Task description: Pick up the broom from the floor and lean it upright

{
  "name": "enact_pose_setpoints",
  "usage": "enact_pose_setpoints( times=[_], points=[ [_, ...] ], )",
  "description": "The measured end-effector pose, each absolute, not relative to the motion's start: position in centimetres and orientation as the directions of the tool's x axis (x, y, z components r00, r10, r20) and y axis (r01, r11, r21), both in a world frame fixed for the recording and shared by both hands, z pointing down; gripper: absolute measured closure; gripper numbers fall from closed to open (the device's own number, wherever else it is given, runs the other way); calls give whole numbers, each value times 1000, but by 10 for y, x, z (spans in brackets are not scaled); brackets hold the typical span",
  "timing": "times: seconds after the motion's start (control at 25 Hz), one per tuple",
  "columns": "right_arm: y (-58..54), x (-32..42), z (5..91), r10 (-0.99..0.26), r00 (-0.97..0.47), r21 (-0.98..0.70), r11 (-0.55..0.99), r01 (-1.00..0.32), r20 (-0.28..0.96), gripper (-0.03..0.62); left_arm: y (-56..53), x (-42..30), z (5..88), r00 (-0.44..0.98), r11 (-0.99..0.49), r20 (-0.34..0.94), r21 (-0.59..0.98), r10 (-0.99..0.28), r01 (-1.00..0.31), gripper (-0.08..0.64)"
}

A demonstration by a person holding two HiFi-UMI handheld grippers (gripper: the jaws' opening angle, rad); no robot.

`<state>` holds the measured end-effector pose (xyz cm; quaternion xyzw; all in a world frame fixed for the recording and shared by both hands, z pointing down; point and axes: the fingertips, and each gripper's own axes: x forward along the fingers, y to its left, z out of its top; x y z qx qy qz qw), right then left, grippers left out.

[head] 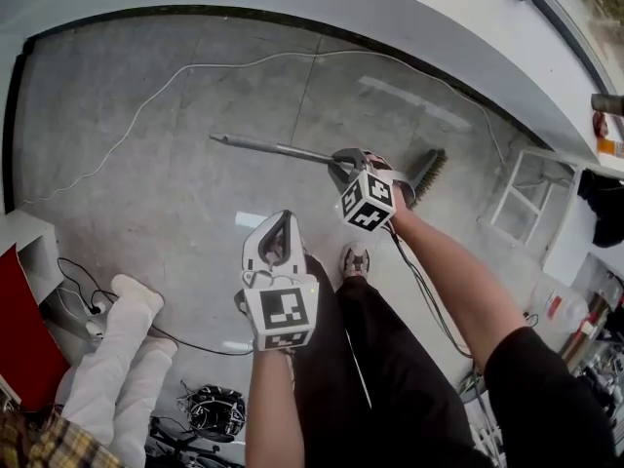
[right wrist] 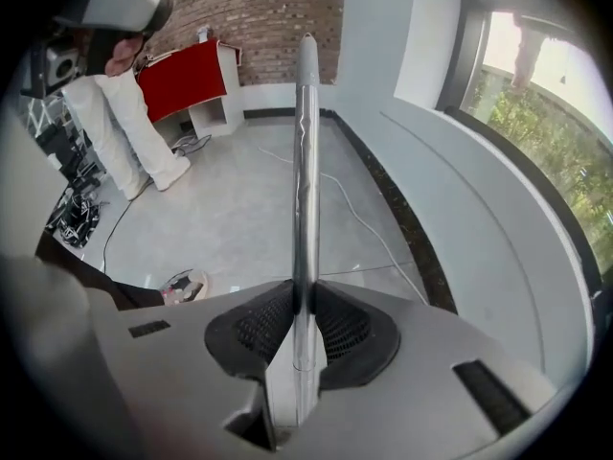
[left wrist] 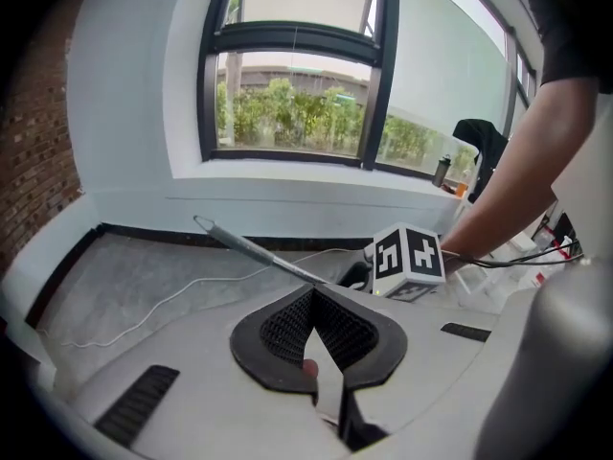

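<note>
The broom hangs off the grey floor, nearly level in the head view, with its metal handle (head: 268,147) pointing left and its bristle head (head: 427,174) at the right. My right gripper (head: 343,171) is shut on the handle close to the head. In the right gripper view the handle (right wrist: 305,151) runs straight up from between the pads of that gripper (right wrist: 305,282). My left gripper (head: 278,237) hovers nearer to me, apart from the broom. Its jaws (left wrist: 313,288) meet at the tips with nothing in them, and the handle (left wrist: 247,248) shows beyond them.
A white cable (head: 146,100) snakes across the floor. A person in white trousers (head: 122,354) stands at the left beside a red cabinet (head: 24,344). A white frame (head: 522,198) stands at the right by the curved white wall (head: 390,18). Black cables (head: 214,409) lie near my feet.
</note>
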<state>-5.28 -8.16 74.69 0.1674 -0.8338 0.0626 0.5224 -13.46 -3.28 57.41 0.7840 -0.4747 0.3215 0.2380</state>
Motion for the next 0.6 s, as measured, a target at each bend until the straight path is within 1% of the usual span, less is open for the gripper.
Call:
enact_pose_setpoints(
  times=[0.24,0.6],
  points=[
    [-102,-34,694,-319,-419,108,885,-454,850,525,-27,-116,552,362,-458,716,67,-597,-887,555],
    [-108,-3,634,-423,-442,115,813,-571,791,525,-34,-93,528,381,-477,693,60,-612,-877,555]
  ],
)
